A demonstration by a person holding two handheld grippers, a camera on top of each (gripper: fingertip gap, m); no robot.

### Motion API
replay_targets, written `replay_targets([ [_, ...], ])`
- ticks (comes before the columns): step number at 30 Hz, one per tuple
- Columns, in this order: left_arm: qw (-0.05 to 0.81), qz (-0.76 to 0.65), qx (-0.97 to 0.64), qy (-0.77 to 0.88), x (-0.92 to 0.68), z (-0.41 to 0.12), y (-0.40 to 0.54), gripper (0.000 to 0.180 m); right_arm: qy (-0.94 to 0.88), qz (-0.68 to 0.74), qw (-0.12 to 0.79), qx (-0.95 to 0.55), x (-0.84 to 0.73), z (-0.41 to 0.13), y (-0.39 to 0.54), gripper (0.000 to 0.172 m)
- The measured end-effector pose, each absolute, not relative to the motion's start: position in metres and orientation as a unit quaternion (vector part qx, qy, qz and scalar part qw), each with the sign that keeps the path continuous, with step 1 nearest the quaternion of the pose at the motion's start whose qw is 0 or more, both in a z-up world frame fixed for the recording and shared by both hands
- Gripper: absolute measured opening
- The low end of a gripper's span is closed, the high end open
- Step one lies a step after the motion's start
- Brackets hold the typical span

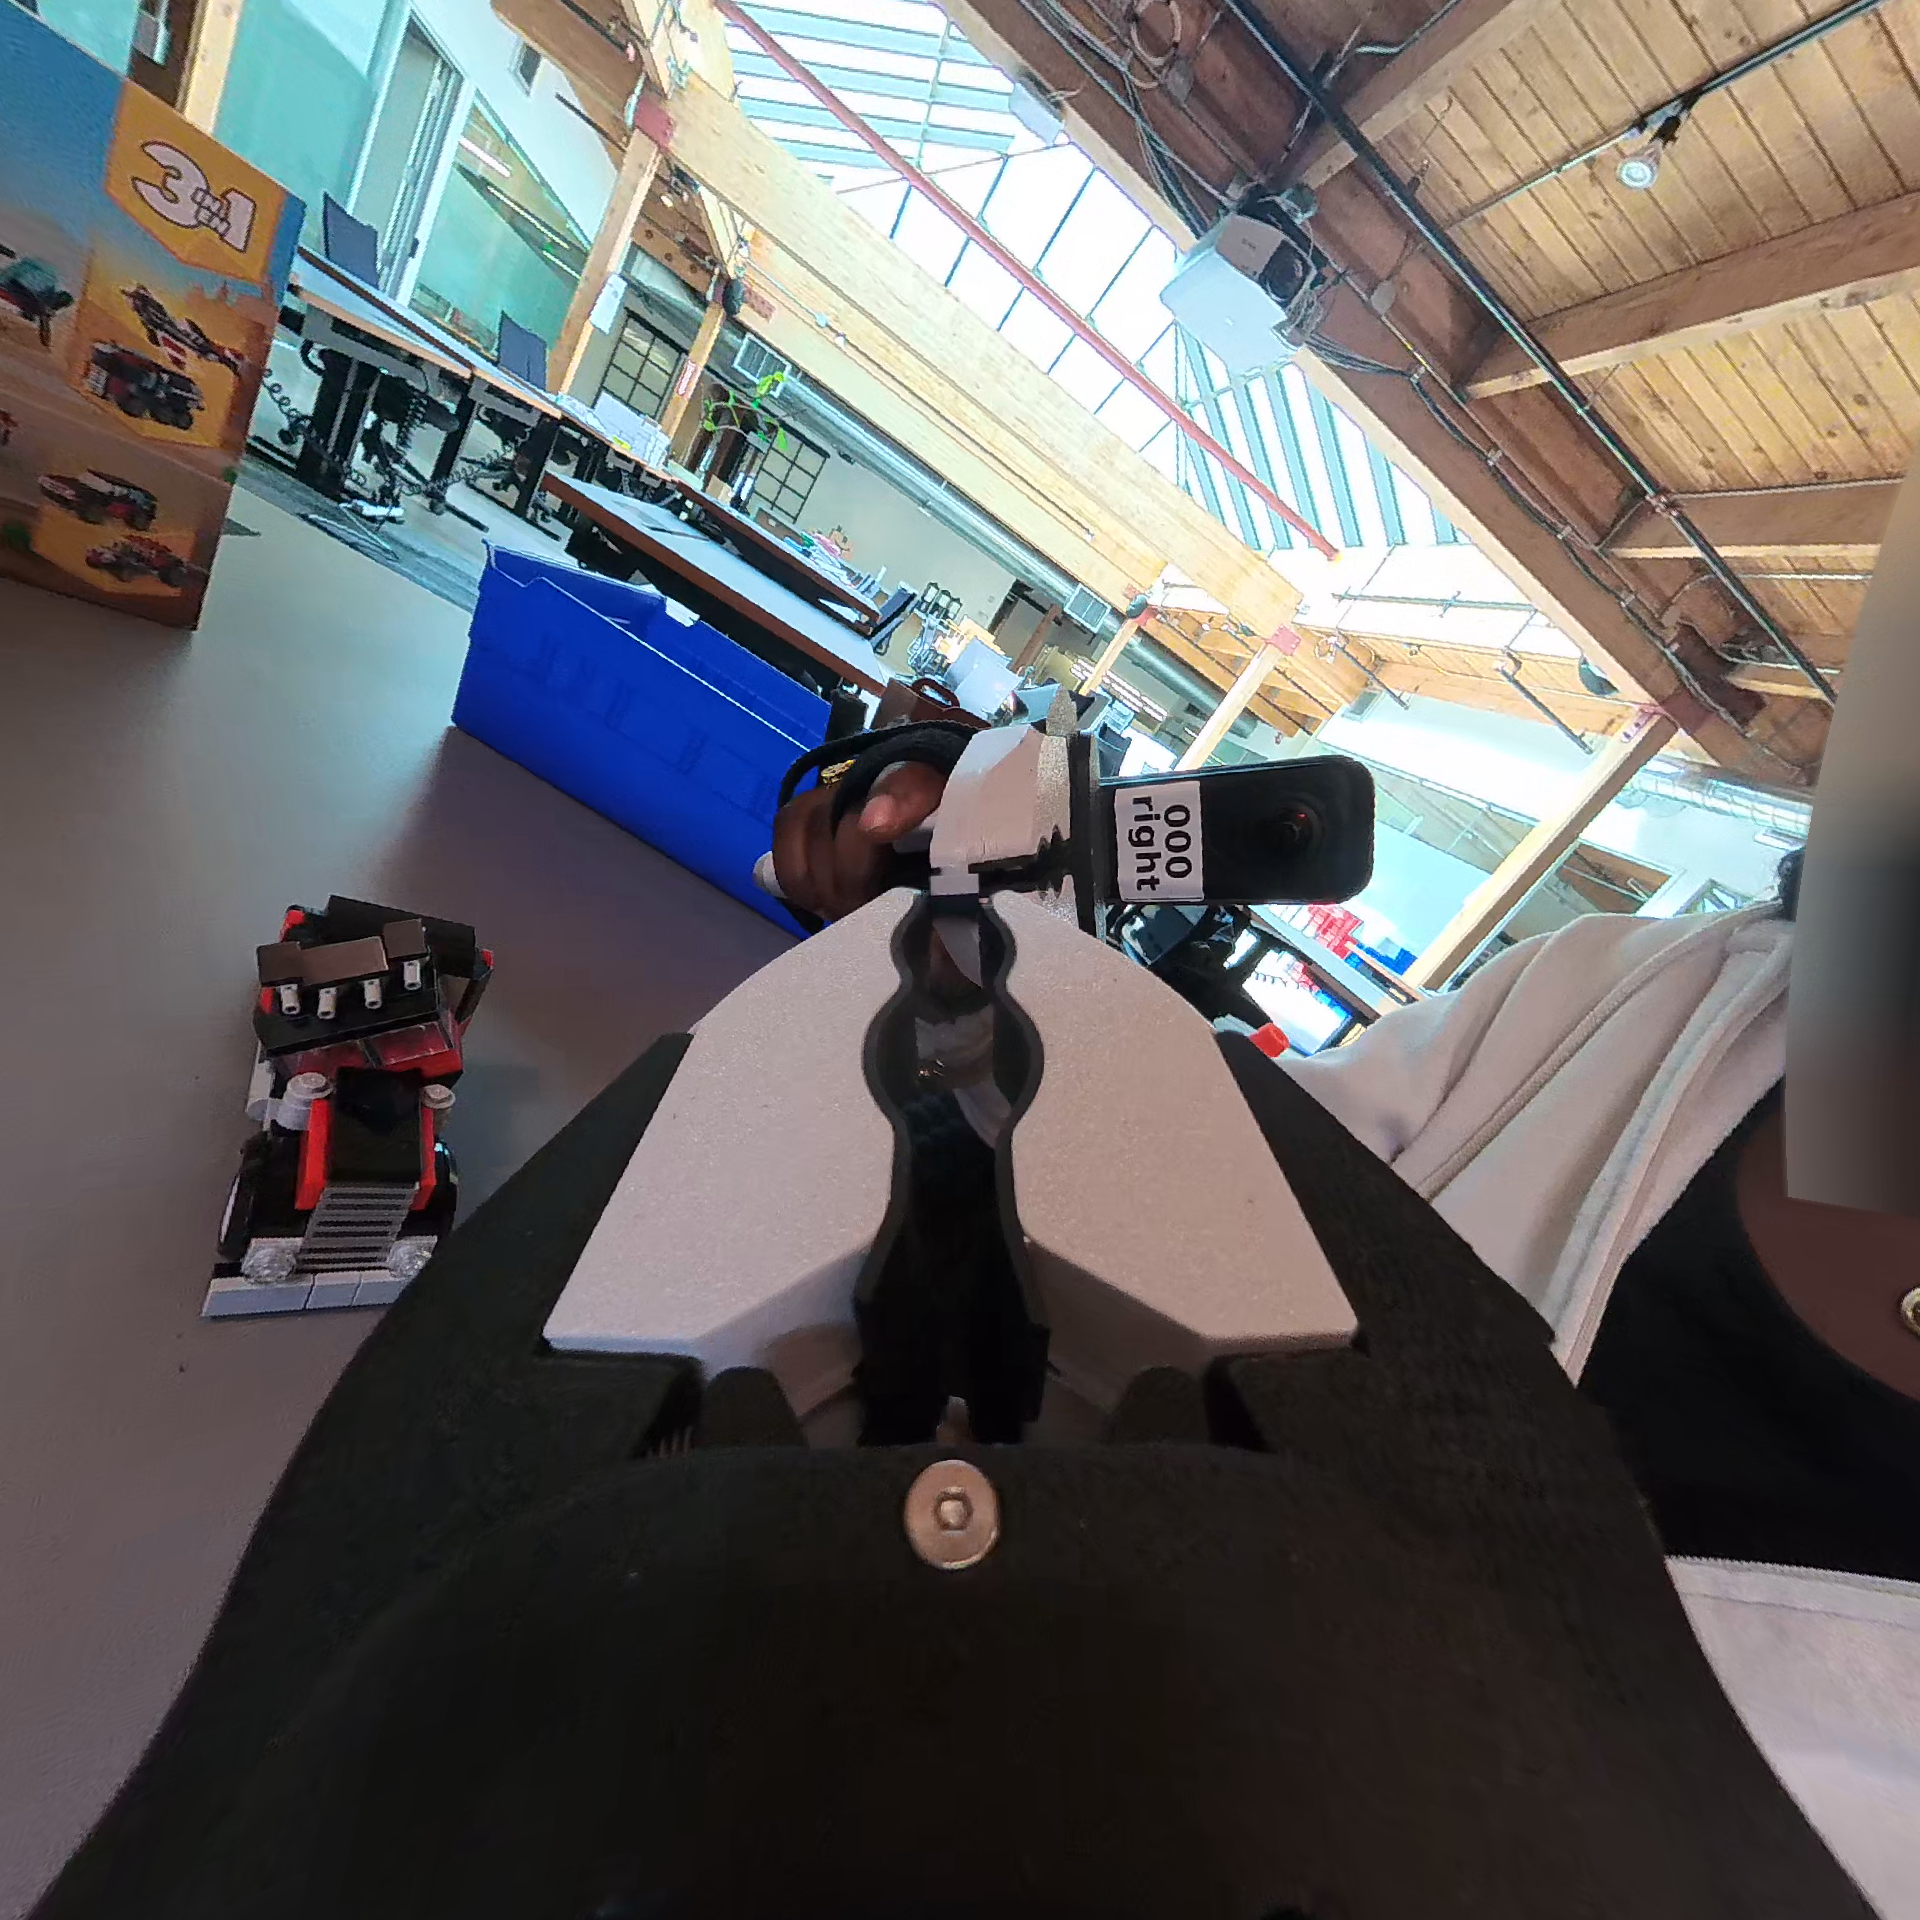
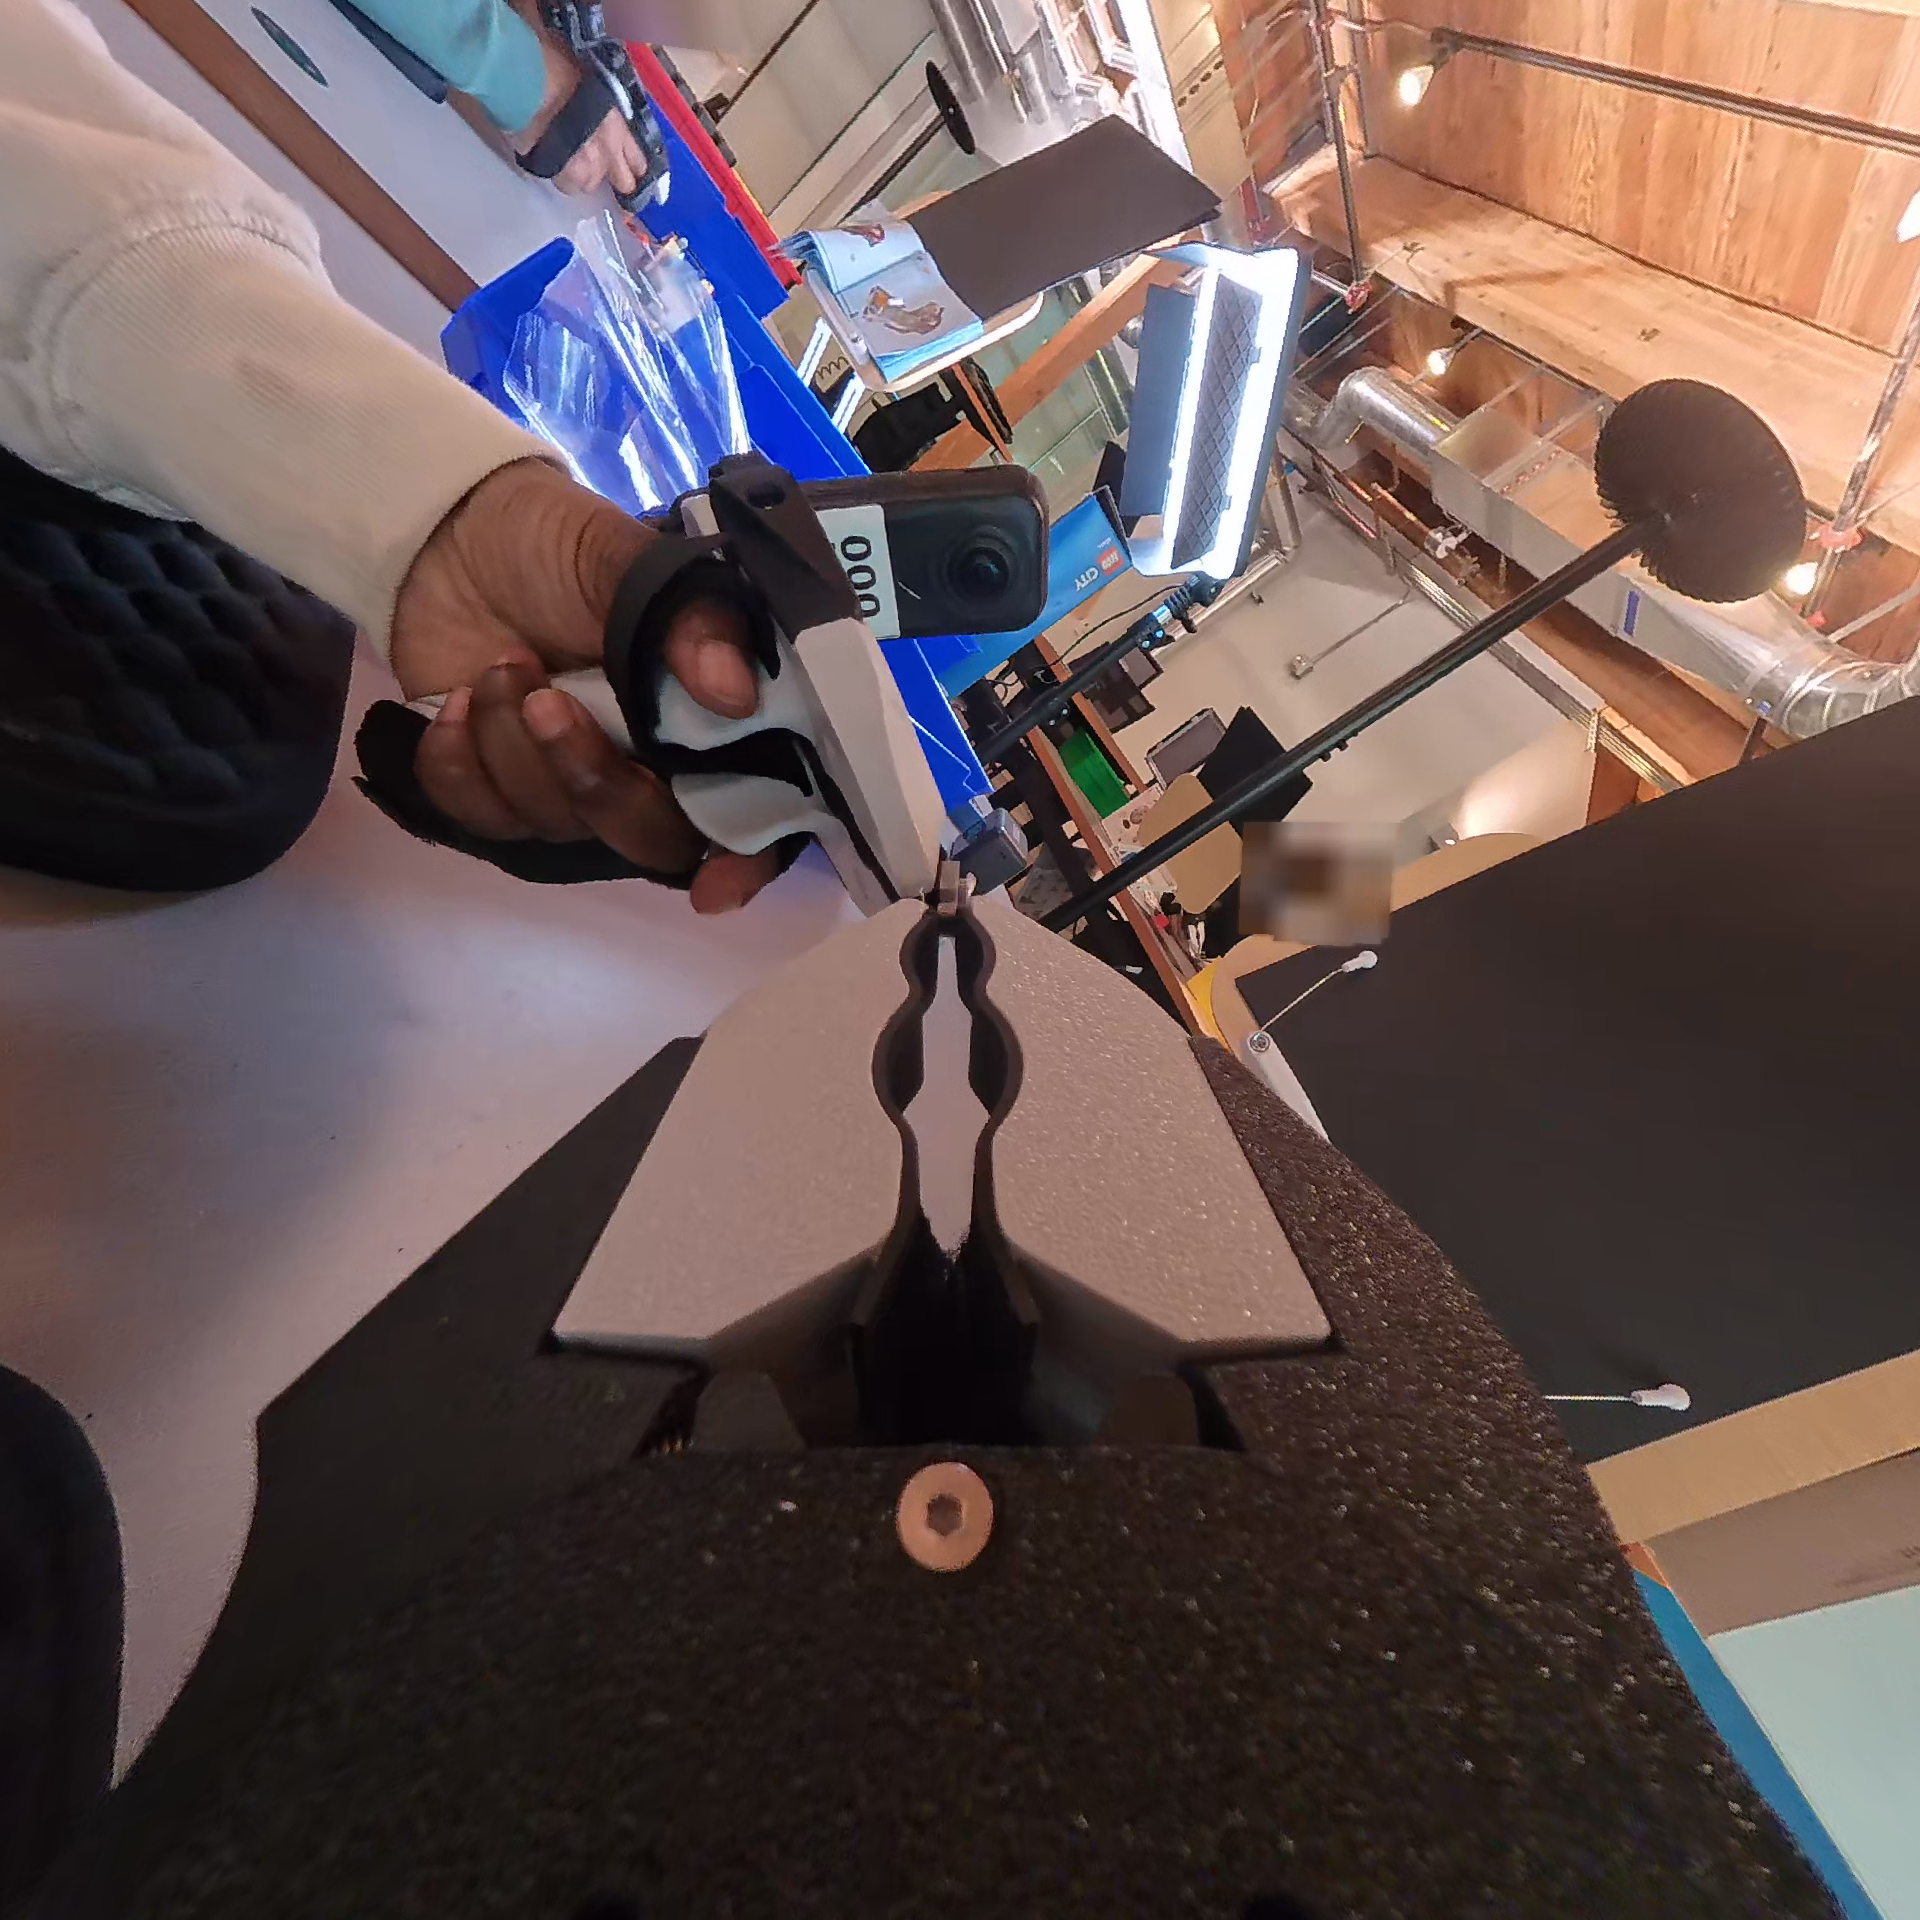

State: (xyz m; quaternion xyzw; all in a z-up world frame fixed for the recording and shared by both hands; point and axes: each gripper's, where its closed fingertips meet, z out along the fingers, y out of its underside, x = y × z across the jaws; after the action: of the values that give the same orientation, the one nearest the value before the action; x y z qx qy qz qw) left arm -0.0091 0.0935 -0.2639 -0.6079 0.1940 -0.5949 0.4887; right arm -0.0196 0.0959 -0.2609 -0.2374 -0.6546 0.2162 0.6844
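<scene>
My left gripper (image 1: 953, 907) and my right gripper (image 2: 948, 912) meet tip to tip above the grey table (image 1: 156, 831). A small grey and black brick piece (image 1: 954, 894) sits between them. In the left wrist view my left fingertips are closed on its dark lower part, and the right gripper (image 1: 953, 871) comes down onto its grey top. In the right wrist view the small grey piece (image 2: 947, 884) is pinched at my right fingertips, with the left gripper (image 2: 910, 888) touching it from the left. A red and black brick truck (image 1: 343, 1112) stands on the table to the left.
A toy set box (image 1: 114, 343) stands at the far left. A blue bin (image 1: 623, 686) sits behind the grippers; it holds clear plastic bags (image 2: 613, 353). A lit light panel (image 2: 1216, 405) and a black board (image 2: 1610, 1039) are to the right. Another person's hand (image 2: 582, 135) works far off. The tips of both grippers are at nearly the same place.
</scene>
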Motion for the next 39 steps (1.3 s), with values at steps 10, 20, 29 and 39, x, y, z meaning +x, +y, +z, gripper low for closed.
replay_targets([
  [10, 0.476, -0.319, -0.744, 0.344, -0.018, -0.312, 0.093, 0.000, -0.650, 0.275, 0.638, -0.307, -0.014, -0.263, 0.108, 0.003],
  [20, 0.596, -0.431, -0.641, 0.219, -0.023, -0.263, 0.104, 0.015, -0.580, 0.302, 0.695, -0.298, 0.000, -0.237, 0.117, 0.002],
  [29, 0.580, -0.534, -0.594, 0.158, -0.013, -0.250, 0.100, 0.023, -0.593, 0.209, 0.734, -0.259, -0.017, -0.242, 0.101, 0.002],
  [39, 0.576, -0.542, -0.589, 0.167, -0.010, -0.250, 0.097, 0.013, -0.613, 0.172, 0.734, -0.236, -0.022, -0.247, 0.095, 0.003],
])
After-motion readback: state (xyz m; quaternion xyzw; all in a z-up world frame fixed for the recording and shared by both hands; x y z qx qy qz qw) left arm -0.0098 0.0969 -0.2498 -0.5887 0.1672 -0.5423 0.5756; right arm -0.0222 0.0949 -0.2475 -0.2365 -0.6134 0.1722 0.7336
